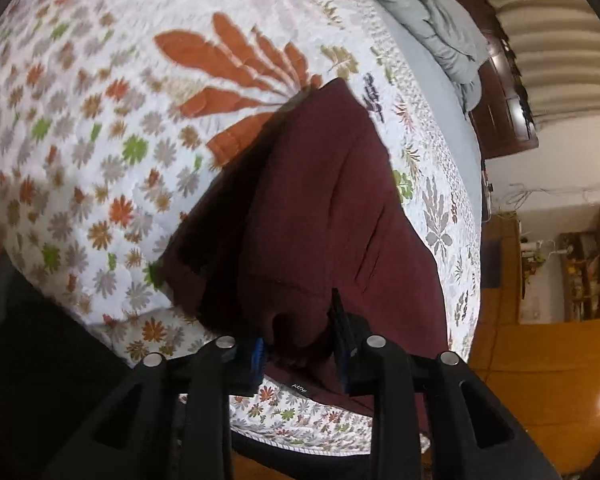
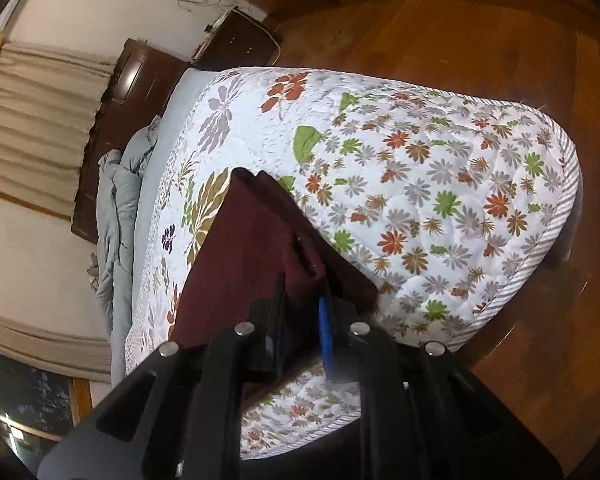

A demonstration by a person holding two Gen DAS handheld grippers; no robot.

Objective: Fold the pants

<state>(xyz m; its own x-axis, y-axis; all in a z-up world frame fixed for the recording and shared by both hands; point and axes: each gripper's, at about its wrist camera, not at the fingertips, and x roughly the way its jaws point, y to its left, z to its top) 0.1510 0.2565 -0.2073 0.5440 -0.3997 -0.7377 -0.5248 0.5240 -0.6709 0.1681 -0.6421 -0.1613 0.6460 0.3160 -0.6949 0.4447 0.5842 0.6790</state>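
The maroon pants [image 1: 320, 200] lie folded in a long strip on the floral quilt, their near end lifted into my left gripper [image 1: 300, 340]. That gripper is shut on a bunched fold of the cloth, which fills the gap between its pads. In the right wrist view the same pants [image 2: 244, 256] run away from me along the bed. My right gripper [image 2: 302, 312] is shut on their near edge, with layered maroon cloth pinched between the black finger and the blue-padded one. Each gripper shows only in its own view.
The quilt [image 2: 440, 200] covers a bed whose striped edge and corner [image 2: 540, 264] drop to a wooden floor [image 2: 460, 20]. A crumpled grey blanket [image 2: 120, 208] lies by the dark wooden headboard [image 2: 112, 120]. Shelves [image 1: 580, 276] stand by the far wall.
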